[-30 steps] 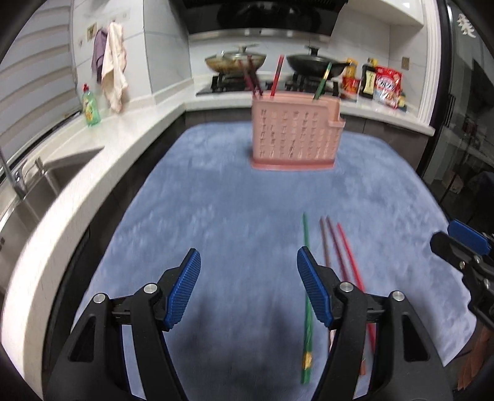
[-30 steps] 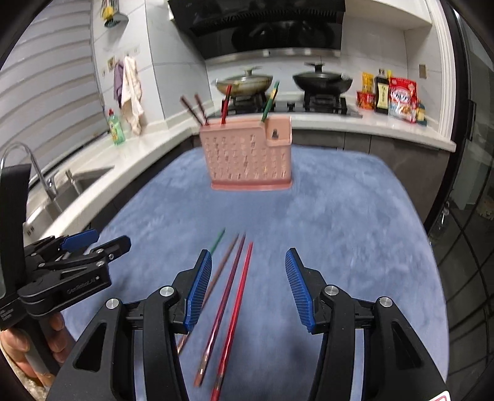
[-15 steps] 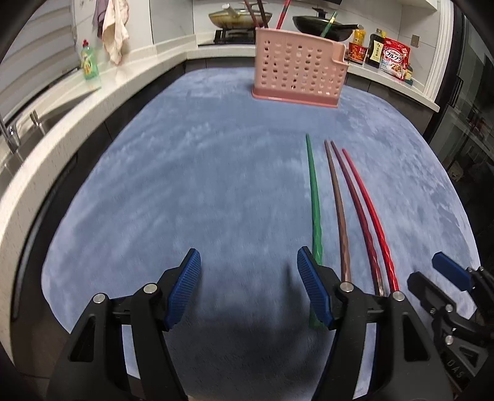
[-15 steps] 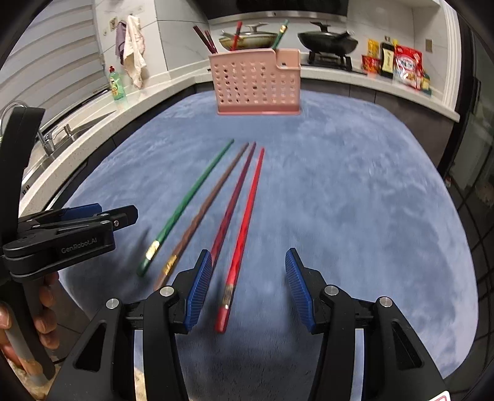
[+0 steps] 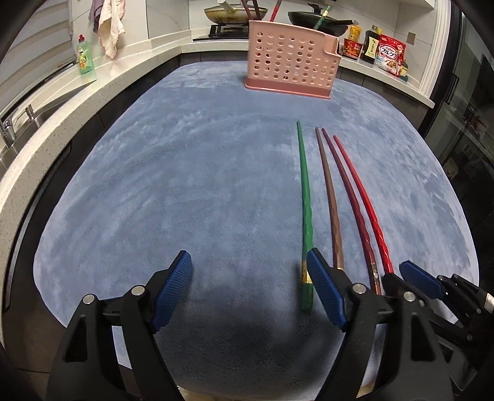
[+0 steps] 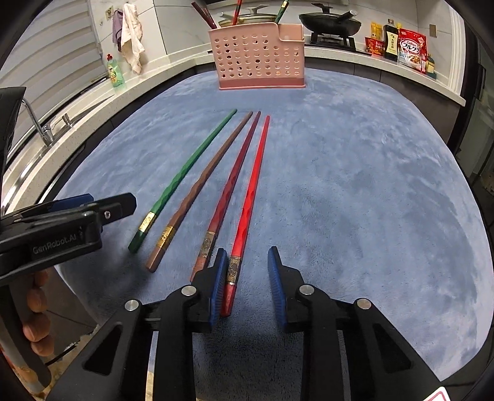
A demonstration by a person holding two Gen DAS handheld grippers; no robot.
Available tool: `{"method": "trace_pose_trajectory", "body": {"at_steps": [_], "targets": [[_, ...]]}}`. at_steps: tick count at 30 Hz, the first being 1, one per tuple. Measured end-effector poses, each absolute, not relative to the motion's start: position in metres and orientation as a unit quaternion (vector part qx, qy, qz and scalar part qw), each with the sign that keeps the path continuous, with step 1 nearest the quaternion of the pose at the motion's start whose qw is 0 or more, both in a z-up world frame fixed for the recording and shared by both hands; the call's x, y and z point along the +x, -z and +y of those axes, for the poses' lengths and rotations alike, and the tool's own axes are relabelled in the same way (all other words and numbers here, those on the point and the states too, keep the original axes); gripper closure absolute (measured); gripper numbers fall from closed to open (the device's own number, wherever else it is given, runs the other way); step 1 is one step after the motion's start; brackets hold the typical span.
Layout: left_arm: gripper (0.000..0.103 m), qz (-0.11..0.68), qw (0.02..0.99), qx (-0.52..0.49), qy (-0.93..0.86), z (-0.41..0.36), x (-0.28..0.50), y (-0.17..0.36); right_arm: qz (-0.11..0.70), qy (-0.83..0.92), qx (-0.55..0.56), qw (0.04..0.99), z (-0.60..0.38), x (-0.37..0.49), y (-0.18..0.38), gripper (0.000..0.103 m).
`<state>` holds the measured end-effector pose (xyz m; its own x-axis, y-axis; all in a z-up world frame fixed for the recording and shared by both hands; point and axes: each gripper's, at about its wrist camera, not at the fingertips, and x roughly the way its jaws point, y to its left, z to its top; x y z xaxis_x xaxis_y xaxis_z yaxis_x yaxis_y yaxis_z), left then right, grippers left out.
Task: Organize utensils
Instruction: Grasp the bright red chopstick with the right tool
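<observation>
The right hand-held gripper (image 6: 245, 277) hangs low over the near end of the bright red chopstick (image 6: 250, 197), its jaws having just been closing; that chopstick's butt lies between the blue pads, close against the left pad (image 6: 217, 283), while a clear gap remains to the right pad, so nothing is clamped. The left hand-held gripper (image 5: 247, 290) has just been opening and stands wide with only blue cloth between its pads; the green chopstick (image 5: 305, 212) lies just inside its right pad (image 5: 324, 290), and I cannot tell whether they touch. Four chopsticks lie side by side on the blue-cloth-covered worktop (image 6: 355, 185), thick gold-banded ends toward the cameras and tips fanning slightly together toward the far side: green, then the brown chopstick (image 6: 200, 185), then the dark red chopstick (image 6: 234, 172), then the bright red one. In the right wrist view the left tool shows at the left edge, held by a person's fingers (image 6: 35, 308). At the far side of the cloth stands the pink perforated utensil holder (image 6: 259, 58), upright, with several chopsticks already poking out of its top. Beyond it a kitchen counter carries a lidded wok (image 5: 234, 14), a black pan (image 6: 330, 21), a green dish-soap bottle (image 6: 115, 71), and food packets (image 6: 412, 51); a cloth (image 6: 131, 49) hangs on the wall.
</observation>
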<state>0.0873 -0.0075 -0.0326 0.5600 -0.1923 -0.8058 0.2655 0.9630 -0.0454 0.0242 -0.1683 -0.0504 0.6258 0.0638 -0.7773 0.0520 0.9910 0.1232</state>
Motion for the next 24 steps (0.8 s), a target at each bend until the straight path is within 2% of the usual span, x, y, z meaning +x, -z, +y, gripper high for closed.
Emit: {"method": "trace_pose_trajectory", "body": {"at_steps": [8, 22, 24], "targets": [[0.030, 0.457, 0.877, 0.041, 0.139, -0.014, 0.086, 0.038, 0.423, 0.016, 0.072, 0.903, -0.175, 0.022, 0.052, 0.096], [0.031, 0.461, 0.876, 0.052, 0.133, -0.019, 0.085, 0.049, 0.420, 0.020, 0.084, 0.903, -0.181, 0.020, 0.053, 0.096], [0.035, 0.461, 0.876, 0.052, 0.135, -0.019, 0.083, 0.049, 0.420, 0.020, 0.086, 0.903, -0.181, 0.019, 0.053, 0.096]]}}
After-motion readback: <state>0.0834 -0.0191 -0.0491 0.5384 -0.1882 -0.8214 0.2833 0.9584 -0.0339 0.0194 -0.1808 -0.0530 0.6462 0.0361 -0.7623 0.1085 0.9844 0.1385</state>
